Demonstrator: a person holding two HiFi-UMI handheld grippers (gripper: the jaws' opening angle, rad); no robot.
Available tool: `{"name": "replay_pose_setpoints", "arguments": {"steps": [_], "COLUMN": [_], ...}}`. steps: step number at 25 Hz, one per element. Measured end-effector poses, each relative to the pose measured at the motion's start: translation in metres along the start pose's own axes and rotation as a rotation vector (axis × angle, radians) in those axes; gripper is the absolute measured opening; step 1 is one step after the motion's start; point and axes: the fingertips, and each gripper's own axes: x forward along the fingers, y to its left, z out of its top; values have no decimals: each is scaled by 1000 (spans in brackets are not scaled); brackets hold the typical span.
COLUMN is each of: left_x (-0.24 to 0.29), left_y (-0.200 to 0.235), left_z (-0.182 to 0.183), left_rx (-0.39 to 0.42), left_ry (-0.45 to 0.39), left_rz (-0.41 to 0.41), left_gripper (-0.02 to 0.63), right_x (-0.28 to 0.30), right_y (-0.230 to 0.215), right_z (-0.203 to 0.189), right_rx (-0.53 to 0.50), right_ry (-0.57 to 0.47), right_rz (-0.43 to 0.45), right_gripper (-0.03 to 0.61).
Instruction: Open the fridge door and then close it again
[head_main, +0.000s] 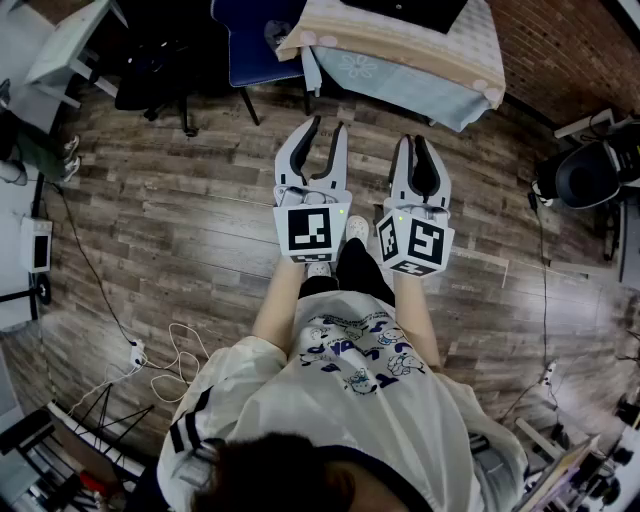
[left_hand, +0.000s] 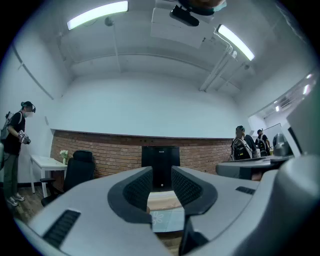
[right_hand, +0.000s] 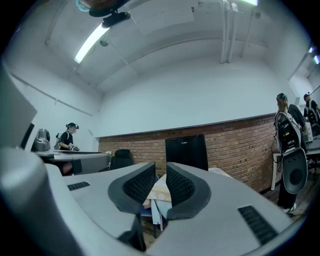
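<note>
Black and boxy, what is probably the fridge (left_hand: 160, 161) sits ahead on the cloth-covered table (head_main: 400, 55), so the left gripper (head_main: 328, 125) and right gripper (head_main: 416, 140) (both empty, jaws slightly parted) should first approach its door edge.

The wooden floor (head_main: 170, 220) lies open to both sides and forward. Straight ahead, a cloth-covered table (head_main: 420, 50) bars the way, with a blue chair (head_main: 250, 40) just left of it. Loose white cables (head_main: 175, 345) trail across the floor at the left.

Right tongs (right_hand: 160, 171) narrowly parted, cloth-draped table (right_hand: 157, 196) and brick wall (right_hand: 235, 145) beyond.
</note>
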Motion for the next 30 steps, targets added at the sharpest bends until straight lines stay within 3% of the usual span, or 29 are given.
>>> {"name": "replay_pose_setpoints", "arguments": {"steps": [14,30], "left_x": [42,172], "left_y": [-2,-22], "left_z": [-14,-10], "left_rx": [4,25], "left_ry": [23,1], "left_rz": [0,83], "left_gripper": [127,127], "right_x": [34,151], "right_y": [-24,-105], "right_z": [-12,0], "right_rx": [7,18], "right_ry": [23,1], "right_rz": [-5,81], "right_gripper": [83,83]}}
